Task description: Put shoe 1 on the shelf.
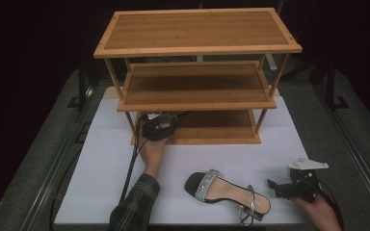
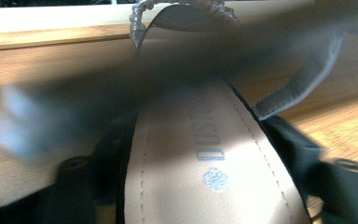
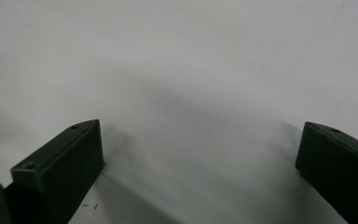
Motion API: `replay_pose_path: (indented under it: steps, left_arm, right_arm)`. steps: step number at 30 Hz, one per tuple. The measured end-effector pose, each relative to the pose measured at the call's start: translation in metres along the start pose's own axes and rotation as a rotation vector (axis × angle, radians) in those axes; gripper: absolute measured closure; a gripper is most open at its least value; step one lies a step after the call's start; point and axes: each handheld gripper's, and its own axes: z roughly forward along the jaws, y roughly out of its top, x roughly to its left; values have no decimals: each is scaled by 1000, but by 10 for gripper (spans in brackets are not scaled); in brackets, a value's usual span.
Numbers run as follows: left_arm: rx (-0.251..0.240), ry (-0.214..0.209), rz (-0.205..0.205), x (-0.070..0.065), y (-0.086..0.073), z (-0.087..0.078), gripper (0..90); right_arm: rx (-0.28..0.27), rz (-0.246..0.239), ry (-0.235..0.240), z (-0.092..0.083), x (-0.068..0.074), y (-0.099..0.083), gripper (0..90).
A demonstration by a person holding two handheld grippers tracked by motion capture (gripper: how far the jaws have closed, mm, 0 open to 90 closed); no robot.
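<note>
Near the tabletop's front edge lies one sandal [image 1: 226,192]; right gripper [image 1: 275,187] jaws gape empty. Left gripper [image 1: 160,129] jaws loosely flank the other sandal [image 2: 205,158] on the rack's bottom shelf [image 1: 221,126] — back straight out.

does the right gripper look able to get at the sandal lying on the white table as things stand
Probably yes. The right gripper sits open just beside the heel end of the sandal on the white table, with bare tabletop between them. The left gripper is away at the rack's bottom shelf.
</note>
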Motion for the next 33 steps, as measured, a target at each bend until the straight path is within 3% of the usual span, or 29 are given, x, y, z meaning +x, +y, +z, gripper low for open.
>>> replay_pose_path:
  steps: [4,5,6,12,14,15,17,18,21,26,28,33]
  left_arm:
    - [8,-34,33,1,-3,-11,232]
    - [8,-34,33,1,-3,-11,229]
    - [-8,-35,4,0,-5,-15,229]
    - [-22,-47,45,6,-18,-39,243]
    - [-35,-42,67,9,-22,-48,332]
    - [-40,-56,78,11,-24,-51,332]
    - [-33,-72,111,11,-24,-54,428]
    - [-29,-70,128,10,-24,-55,434]
    - [-26,-75,120,9,-24,-55,454]
    - [-6,-115,129,-3,-24,-56,478]
    - [-7,-128,170,-9,-24,-55,508]
    - [-13,-159,194,-22,-24,-51,555]
  right_arm:
    - [0,0,0,0,0,0,2]
    - [0,0,0,0,0,0,2]
    - [-1,0,1,0,0,0,3]
    - [0,0,0,0,0,0,3]
    - [0,0,-1,0,0,0,2]
    - [0,0,-1,0,0,0,2]
    - [0,0,0,0,0,0,3]
    - [0,0,-1,0,0,0,3]
    - [-1,0,0,0,0,0,3]
    - [-1,0,0,0,0,0,3]
    - [0,0,0,0,0,0,3]
    - [-1,0,0,0,0,0,3]
